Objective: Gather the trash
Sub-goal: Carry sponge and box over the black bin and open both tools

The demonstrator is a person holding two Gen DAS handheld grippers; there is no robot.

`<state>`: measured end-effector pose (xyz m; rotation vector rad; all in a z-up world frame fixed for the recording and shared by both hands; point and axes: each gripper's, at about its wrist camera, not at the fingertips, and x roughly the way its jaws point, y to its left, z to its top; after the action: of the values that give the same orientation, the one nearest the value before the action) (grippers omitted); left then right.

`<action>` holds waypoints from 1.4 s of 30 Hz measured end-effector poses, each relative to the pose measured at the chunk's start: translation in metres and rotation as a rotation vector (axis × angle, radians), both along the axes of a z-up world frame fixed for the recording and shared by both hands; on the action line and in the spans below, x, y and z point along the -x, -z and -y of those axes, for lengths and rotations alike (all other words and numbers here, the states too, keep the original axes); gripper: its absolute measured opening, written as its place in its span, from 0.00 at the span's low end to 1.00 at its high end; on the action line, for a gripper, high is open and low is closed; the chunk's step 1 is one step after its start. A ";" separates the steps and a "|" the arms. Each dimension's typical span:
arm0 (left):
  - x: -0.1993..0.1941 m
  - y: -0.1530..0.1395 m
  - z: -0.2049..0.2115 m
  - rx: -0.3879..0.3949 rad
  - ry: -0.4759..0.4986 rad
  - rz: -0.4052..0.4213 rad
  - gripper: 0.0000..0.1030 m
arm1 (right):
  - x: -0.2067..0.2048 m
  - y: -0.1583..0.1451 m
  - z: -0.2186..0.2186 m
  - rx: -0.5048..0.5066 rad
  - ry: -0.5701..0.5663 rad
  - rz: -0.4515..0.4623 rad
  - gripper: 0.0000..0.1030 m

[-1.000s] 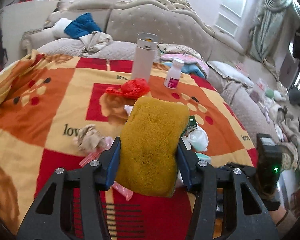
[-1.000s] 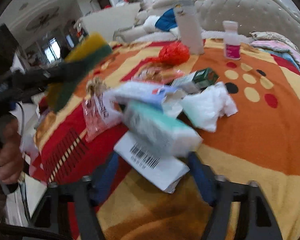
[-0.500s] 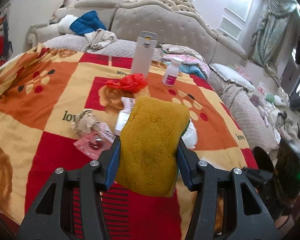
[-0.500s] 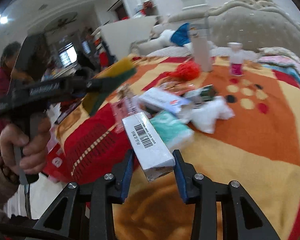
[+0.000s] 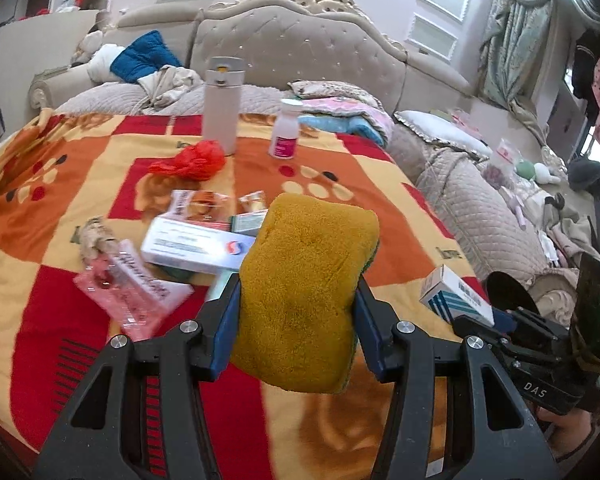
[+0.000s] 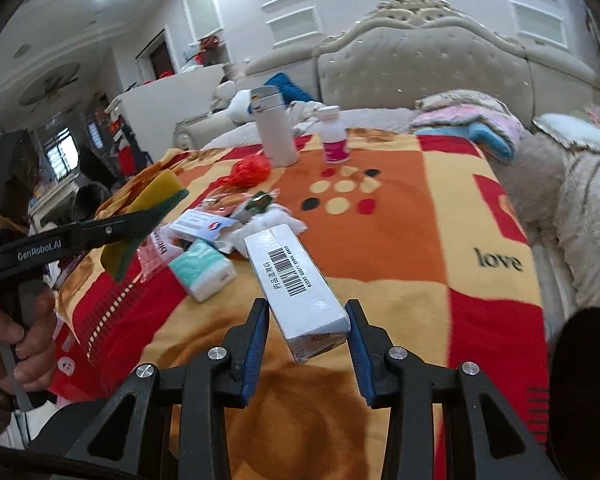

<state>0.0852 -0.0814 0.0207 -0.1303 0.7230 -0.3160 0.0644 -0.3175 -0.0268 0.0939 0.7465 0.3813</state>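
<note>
The surface under everything is a red, orange and yellow blanket (image 5: 80, 168), with the word "love" printed on it; what it covers cannot be told.

Going left to right in the left wrist view: a crumpled brownish scrap (image 5: 96, 236) lies at the left of the trash pile, touching a pink clear plastic packet (image 5: 128, 288). Just right of that is a long white and grey carton (image 5: 198, 246), with clear snack wrappers (image 5: 198, 202) behind it and a red plastic bag (image 5: 190, 164) further back. Behind the bag stands a white flask (image 5: 222, 104), upright, and to its right a small white bottle with a pink label (image 5: 286, 130).

The left tool (image 5: 296, 320) is clamped on a yellow sponge (image 5: 304, 296) with a green underside, both pads pressed into its sides, held clear above the blanket.

Further right, the right tool (image 6: 306, 334) holds a white barcoded box (image 6: 296, 284) by its near end, lifted off the blanket and tilted; its pads touch the box's 2 sides. In the right wrist view a teal and white tissue pack (image 6: 202, 270) lies just left of the box, on the blanket, near a wad of white tissue (image 6: 278, 220) and a small green box (image 6: 260, 202). A person's hand (image 6: 18, 344) grips the left tool's handle at the far left
</note>
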 end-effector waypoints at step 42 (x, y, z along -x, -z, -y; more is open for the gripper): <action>-0.014 0.043 0.333 -0.061 0.632 -0.086 0.49 | 0.083 0.003 0.249 0.070 0.911 -0.095 0.36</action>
<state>0.0994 -0.4148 -0.0227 0.1499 0.8482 -0.8944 -0.0183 -0.5668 -0.0296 0.3703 0.7339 -0.5198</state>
